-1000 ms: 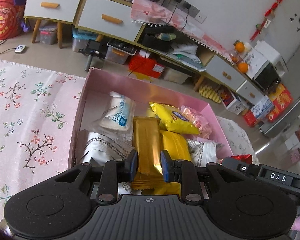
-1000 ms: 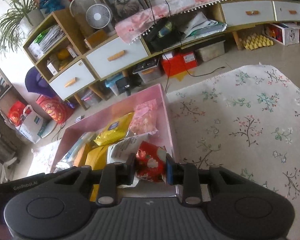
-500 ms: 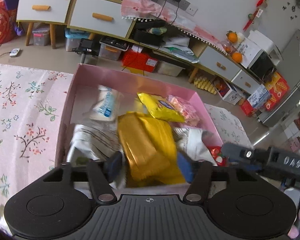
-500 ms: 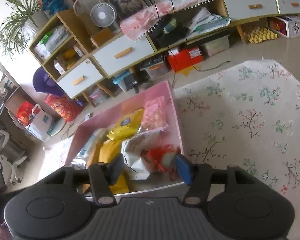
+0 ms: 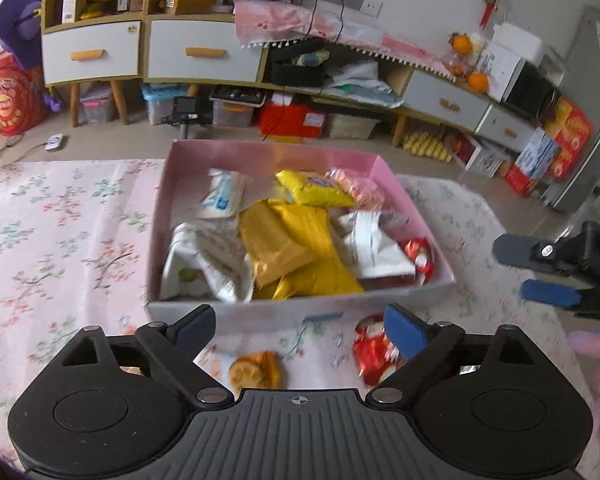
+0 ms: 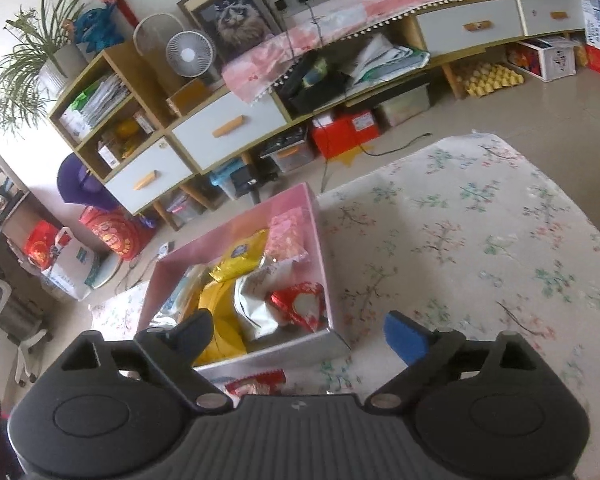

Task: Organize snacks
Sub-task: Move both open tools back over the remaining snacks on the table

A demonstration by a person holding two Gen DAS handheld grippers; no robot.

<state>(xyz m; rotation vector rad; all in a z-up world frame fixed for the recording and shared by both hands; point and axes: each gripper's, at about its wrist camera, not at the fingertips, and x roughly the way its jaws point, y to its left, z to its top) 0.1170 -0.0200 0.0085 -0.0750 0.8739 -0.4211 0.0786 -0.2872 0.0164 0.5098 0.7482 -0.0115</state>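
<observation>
- The left gripper [image 5: 298, 330] has its two fingers spread wide and holds nothing. A second ago it pinched a long gold packet over the box.
- That shiny gold snack packet [image 5: 274, 246] now lies inside the pink cardboard box [image 5: 268, 150], on top of the yellow packs in the middle.
- The right gripper [image 6: 298, 332] is spread wide too, with nothing between its fingers. A second ago it held a red packet.
- That crinkly red foil snack [image 6: 300, 306] now sits in the box's near right corner, beside a white bag [image 5: 374, 248].
- So both snacks have just been let go into the box. I think that step is done.
- The box also holds a bright yellow chip bag [image 5: 316, 189] and a pink dotted bag [image 5: 354, 188] near its far wall, and a white and blue pouch [image 5: 222, 196] at the far left.
- Two snacks are not in the box yet. A second red foil packet [image 5: 374, 350] and a small orange packet [image 5: 256, 368] lie on the flowery cloth [image 5: 60, 240] just in front of the box.
- I think these two should go in next.
</observation>
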